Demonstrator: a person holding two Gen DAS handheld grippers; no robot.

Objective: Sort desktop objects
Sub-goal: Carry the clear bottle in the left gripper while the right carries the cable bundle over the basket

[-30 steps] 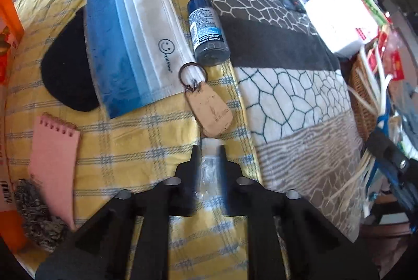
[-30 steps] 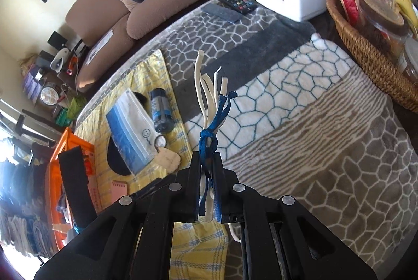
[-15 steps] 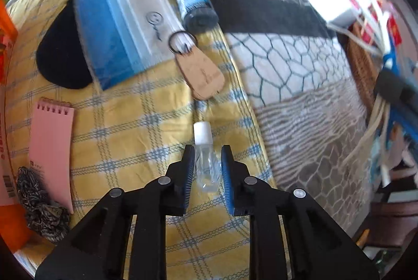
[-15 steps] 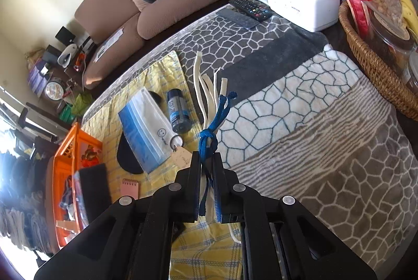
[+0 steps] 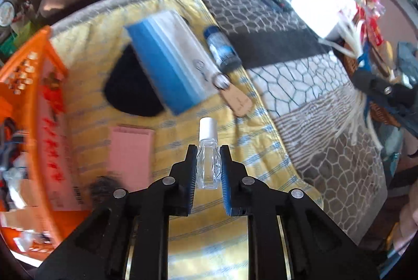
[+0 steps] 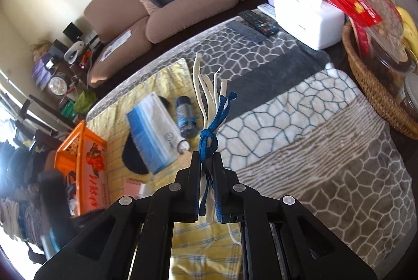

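Note:
My left gripper (image 5: 207,152) is shut on a small clear bottle with a white cap (image 5: 208,144), held above the yellow checked cloth (image 5: 209,240). My right gripper (image 6: 206,158) is shut on a bundle of cream strips tied with a blue cord (image 6: 209,110), held high over the table. On the cloth lie a blue-and-white mask pack (image 5: 169,58), a dark blue bottle (image 5: 220,47), a wooden key tag with a ring (image 5: 236,97), a pink notepad (image 5: 129,152) and a black oval pad (image 5: 128,87). An orange basket (image 5: 31,97) stands at the left.
A patterned grey blanket (image 6: 313,136) covers the table's right side. A wicker basket with snacks and bananas (image 6: 371,76), a white tissue box (image 6: 308,16) and remotes (image 6: 258,21) stand at the far right. A brown sofa (image 6: 169,6) lies behind.
My left gripper has lifted the clear bottle off the cloth and pulled back, tilting toward the orange basket. My right gripper holds the tied strips with little movement.

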